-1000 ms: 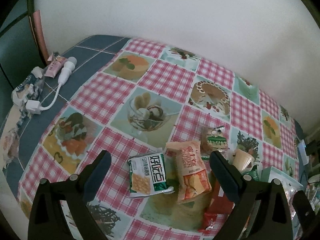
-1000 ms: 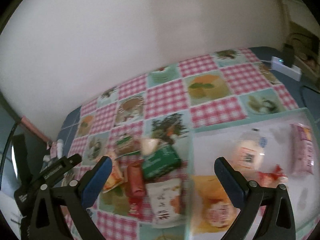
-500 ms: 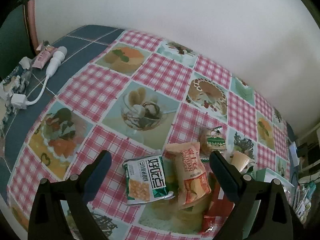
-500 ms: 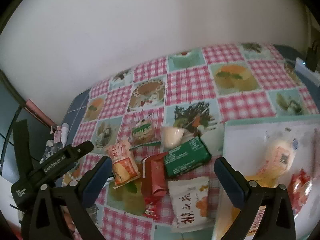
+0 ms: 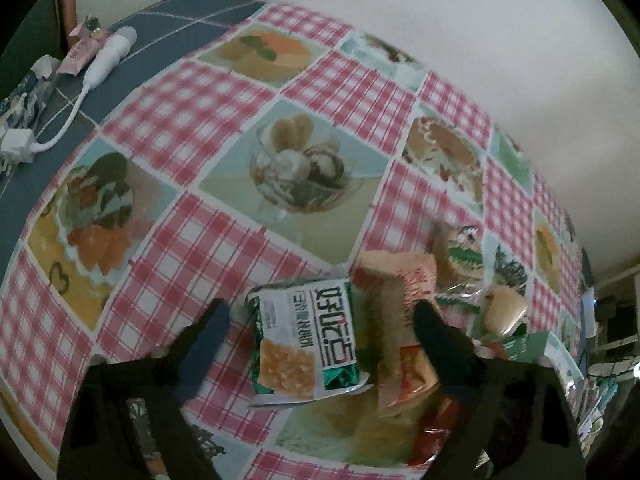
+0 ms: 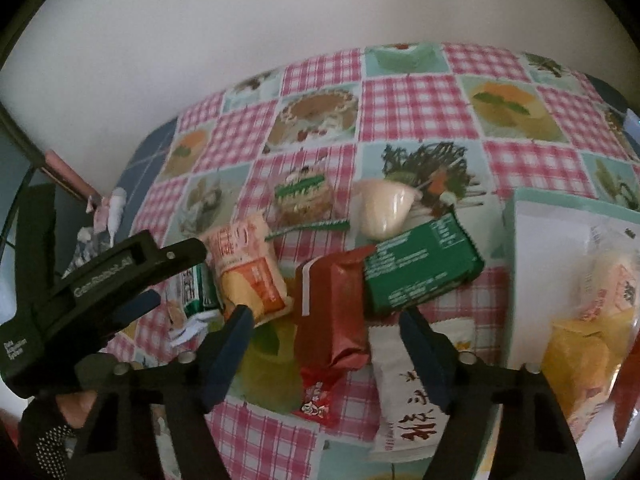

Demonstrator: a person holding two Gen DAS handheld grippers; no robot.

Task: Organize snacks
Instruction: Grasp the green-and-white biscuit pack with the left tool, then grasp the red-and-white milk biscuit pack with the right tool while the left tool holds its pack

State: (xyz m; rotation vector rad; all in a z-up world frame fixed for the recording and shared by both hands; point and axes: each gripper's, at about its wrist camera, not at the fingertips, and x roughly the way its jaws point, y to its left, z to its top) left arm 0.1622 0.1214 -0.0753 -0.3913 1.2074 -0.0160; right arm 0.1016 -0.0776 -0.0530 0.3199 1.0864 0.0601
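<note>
I am holding the left gripper point(image 5: 320, 318) with its jaws spread wide, straddling the green-and-white cracker packet point(image 5: 307, 343), which is lying flat on the checked tablecloth point(image 5: 180, 104). The packet is sitting between the fingers, and I cannot tell whether either one is touching it. Just to its right, the orange snack packet point(image 5: 400, 312) is lying against it, partly behind my right-hand finger point(image 5: 444, 344). Far left on the table edge, a white cable with plug point(image 5: 96, 72) is resting on the blue surface.

In the right wrist view, the left gripper is entering from the left, over the cracker packet. I am holding the right gripper point(image 6: 326, 322) wide open, with nothing gripped. Between its fingers, the red bar packet point(image 6: 340, 304) is lying lengthwise. To its right, the green box point(image 6: 420, 268) is overlapping its upper end, and the white pouch point(image 6: 404, 392) is lying below the box. Beyond, a cream jelly cup point(image 6: 384, 208) is lying tipped on its side. At the far right, the white tray point(image 6: 544, 264) is holding several yellow and pale packets.
</note>
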